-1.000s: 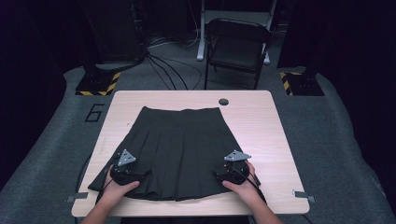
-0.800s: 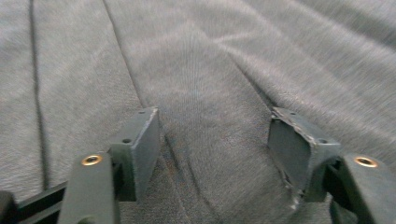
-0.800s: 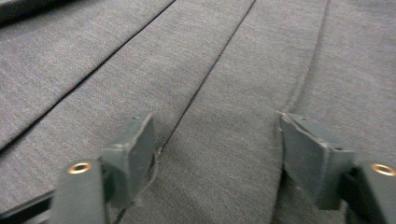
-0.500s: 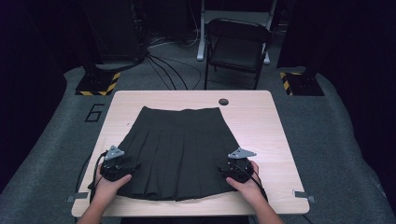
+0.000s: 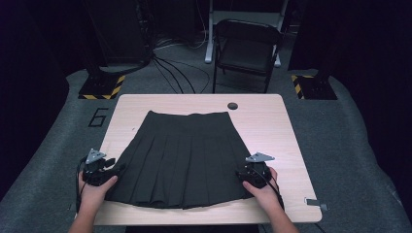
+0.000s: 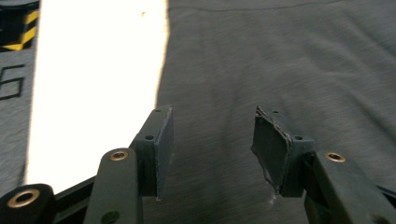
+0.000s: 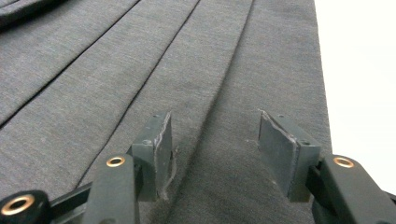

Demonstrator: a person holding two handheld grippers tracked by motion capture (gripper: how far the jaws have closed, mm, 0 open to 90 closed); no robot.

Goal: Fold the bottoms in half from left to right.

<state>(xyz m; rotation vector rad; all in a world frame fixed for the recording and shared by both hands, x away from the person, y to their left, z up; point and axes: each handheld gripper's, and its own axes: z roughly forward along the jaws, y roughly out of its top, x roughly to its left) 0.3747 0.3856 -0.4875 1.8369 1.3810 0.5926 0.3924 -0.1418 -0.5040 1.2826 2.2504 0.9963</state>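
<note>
A dark grey pleated skirt (image 5: pixel 184 160) lies flat on the light wooden table (image 5: pixel 272 126), waistband far, hem near. My left gripper (image 5: pixel 115 169) is at the skirt's left edge near the hem. In the left gripper view its jaws (image 6: pixel 210 126) have just been closing but stand apart over the cloth (image 6: pixel 280 60), with nothing pinched between the pads. My right gripper (image 5: pixel 241 173) is at the skirt's right edge. Its jaws (image 7: pixel 212 130) have also just been closing and still stand apart above the pleats (image 7: pixel 140 70), gripping nothing.
A small black round thing (image 5: pixel 232 105) sits on the table's far edge. A folding chair (image 5: pixel 248 48) stands behind the table, with cables (image 5: pixel 170 68) on the floor. Striped stands (image 5: pixel 102 86) flank the table. A strip of tape (image 5: pixel 316 203) marks the near right corner.
My left hand has slid left, from over the skirt's hem to its left edge, and risen a little. The right hand has barely shifted. The skirt lies as before.
</note>
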